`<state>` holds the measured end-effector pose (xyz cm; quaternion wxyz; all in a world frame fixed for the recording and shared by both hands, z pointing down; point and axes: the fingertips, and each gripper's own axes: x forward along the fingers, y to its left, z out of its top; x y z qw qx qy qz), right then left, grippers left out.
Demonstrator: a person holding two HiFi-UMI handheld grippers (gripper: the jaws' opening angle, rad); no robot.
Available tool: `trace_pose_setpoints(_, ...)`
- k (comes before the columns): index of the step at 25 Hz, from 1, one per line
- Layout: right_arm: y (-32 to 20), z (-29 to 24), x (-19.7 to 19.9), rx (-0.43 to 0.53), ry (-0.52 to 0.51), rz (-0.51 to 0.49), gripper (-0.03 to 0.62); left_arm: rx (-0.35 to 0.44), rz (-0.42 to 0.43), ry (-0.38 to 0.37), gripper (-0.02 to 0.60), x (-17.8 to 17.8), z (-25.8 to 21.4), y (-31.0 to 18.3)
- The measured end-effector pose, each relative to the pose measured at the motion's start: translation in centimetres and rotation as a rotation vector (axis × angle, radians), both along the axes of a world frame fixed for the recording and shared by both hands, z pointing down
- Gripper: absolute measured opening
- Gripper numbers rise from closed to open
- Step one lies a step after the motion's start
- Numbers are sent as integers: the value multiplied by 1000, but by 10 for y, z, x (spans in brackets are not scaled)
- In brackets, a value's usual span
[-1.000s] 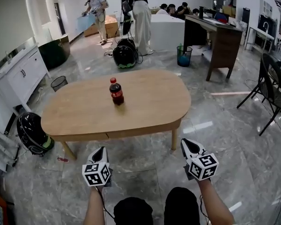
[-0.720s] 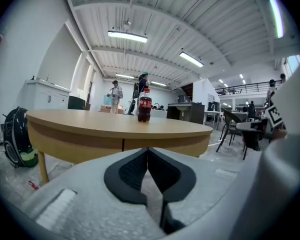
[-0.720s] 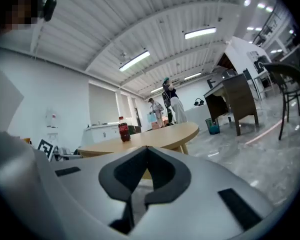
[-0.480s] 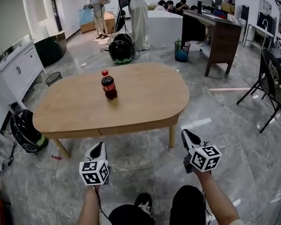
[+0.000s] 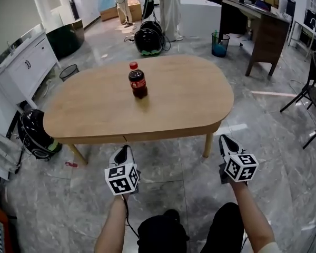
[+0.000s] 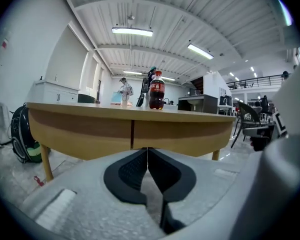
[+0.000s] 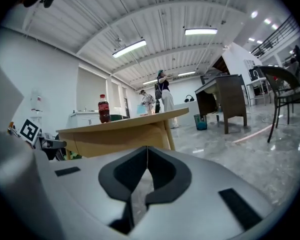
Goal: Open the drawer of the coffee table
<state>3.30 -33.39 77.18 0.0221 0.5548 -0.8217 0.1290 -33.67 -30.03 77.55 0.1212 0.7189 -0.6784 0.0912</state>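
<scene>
An oval wooden coffee table (image 5: 95,109) stands in front of me, with two drawer fronts along its near edge, split by a dark seam (image 6: 132,134). The right-hand drawer front (image 5: 168,134) and the left-hand one (image 5: 89,139) are both closed. My left gripper (image 5: 125,151) hangs shut and empty just short of the table's edge, near the seam. My right gripper (image 5: 223,139) is shut and empty too, level with the table's near right leg (image 5: 207,144). A cola bottle (image 5: 138,81) stands upright on the tabletop.
A black backpack (image 5: 36,136) lies by the table's left end, a white cabinet (image 5: 22,73) beyond it. A dark desk (image 5: 255,25), a teal bin (image 5: 219,44) and a black chair (image 5: 315,83) stand at the right. People stand at the far end of the room.
Both grippers have come forward and lower toward the table's near edge. The table now fills more of the head view.
</scene>
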Motion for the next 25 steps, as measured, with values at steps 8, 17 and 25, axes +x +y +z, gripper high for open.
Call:
trace_pose_setpoints(8, -25, 18, -36, -9, 93, -128, 18, -14, -5, -5, 14, -16, 8, -29)
trace_pose_setpoints(17, -46, 26, -46, 36, 164, -189, 132, 58, 8, -57, 190, -4, 14, -48)
trace_pose_setpoints(25, -45, 25, -34, 61, 149, -152, 170, 80, -29, -50, 219, -1, 15, -50)
